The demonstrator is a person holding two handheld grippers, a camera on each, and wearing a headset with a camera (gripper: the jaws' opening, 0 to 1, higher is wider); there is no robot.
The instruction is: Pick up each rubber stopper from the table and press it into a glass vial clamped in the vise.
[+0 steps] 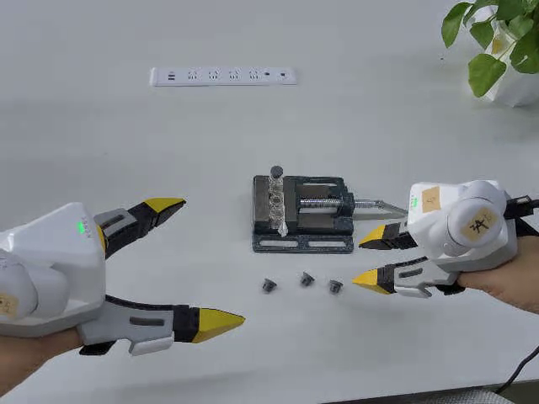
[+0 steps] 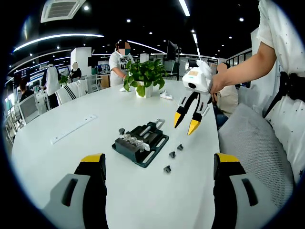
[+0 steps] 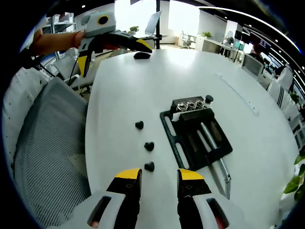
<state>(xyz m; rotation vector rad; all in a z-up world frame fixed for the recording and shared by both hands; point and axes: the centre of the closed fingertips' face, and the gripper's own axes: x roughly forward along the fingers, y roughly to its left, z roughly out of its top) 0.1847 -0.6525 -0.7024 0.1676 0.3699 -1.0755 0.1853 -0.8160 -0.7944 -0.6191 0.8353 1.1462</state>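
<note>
**Desk:** What sits nearest the lens?

**Photographer:** The left gripper [image 1: 210,261], low at the frame's left. Its jaws are spread wide on nothing, above the bare table [image 1: 126,143].

**Desk:** And the other one?

**Photographer:** The right gripper [image 1: 359,263], at the right edge, has its jaws parted a little. It is also empty, with its tips aimed left toward the work.

**Desk:** Where are the stoppers?

**Photographer:** Three stoppers [image 1: 306,278] lie loose on the table, just in front of the vise [image 1: 316,220]. Their row runs side to side along its front edge. The rightmost stopper [image 1: 335,286] lies just off the right gripper's lower tip. In the right gripper view it sits just ahead of the jaws, slightly left of the gap.

**Desk:** The vials?

**Photographer:** The vials [image 1: 277,206] are clamped at the vise's left end, in a row running away from the person. The far one appears capped dark; the rest look open.

**Desk:** Whose move, then?

**Photographer:** Likely the right gripper's, since it is far nearer and the left stays well apart. A short reach ahead, nudged left, should bracket that stopper.
</note>
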